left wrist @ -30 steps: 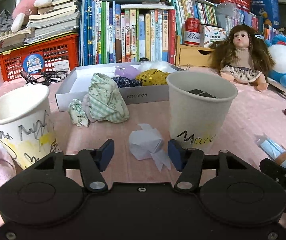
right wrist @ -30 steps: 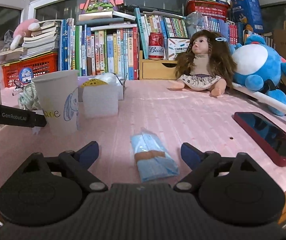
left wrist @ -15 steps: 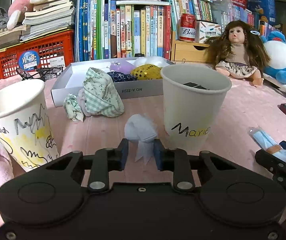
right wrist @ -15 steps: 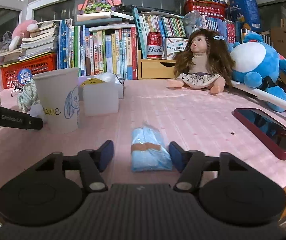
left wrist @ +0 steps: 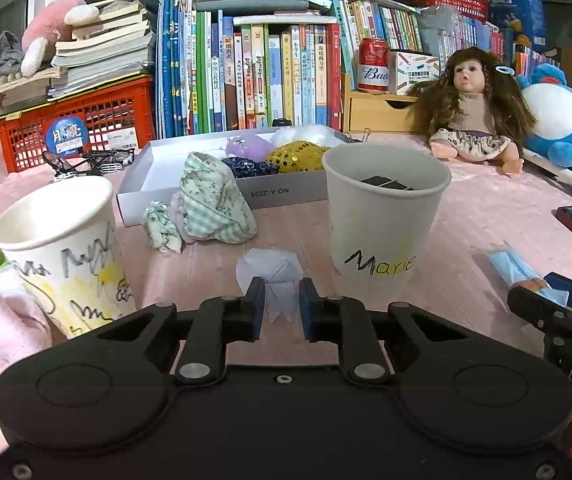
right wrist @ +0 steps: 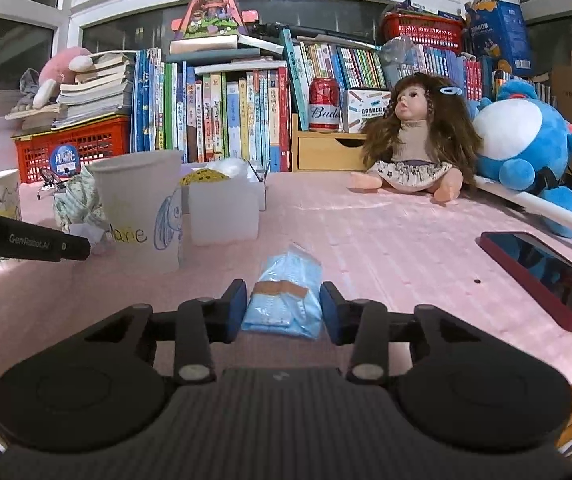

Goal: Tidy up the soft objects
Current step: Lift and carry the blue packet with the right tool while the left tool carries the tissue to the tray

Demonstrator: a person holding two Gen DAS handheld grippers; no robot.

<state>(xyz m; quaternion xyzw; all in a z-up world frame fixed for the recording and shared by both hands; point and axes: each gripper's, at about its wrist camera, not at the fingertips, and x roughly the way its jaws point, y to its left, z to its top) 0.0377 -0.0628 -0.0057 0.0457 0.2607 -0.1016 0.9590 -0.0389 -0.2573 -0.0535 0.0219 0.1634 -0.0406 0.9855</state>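
Observation:
My left gripper (left wrist: 282, 300) is shut on a pale folded tissue (left wrist: 270, 270) and holds it just above the pink table, between two paper cups. My right gripper (right wrist: 280, 304) has closed around a blue wrapped pack (right wrist: 287, 292) that lies on the table; its pads touch or nearly touch the pack's sides. The pack also shows in the left wrist view (left wrist: 515, 266). A white box (left wrist: 286, 196) behind holds several soft items. A green checked cloth (left wrist: 214, 204) and a small crumpled cloth (left wrist: 162, 226) lie in front of it.
The "Marie" cup (left wrist: 381, 220) stands right of the tissue, a scribbled cup (left wrist: 62, 248) left. A pink cloth (left wrist: 2, 320) lies at the far left. A doll (right wrist: 413, 140), blue plush (right wrist: 525, 148) and red phone (right wrist: 541, 276) are on the right. Books line the back.
My left gripper closed on the tissue and lifted it slightly. My right gripper moved forward over the blue pack and narrowed from wide open to close around it.

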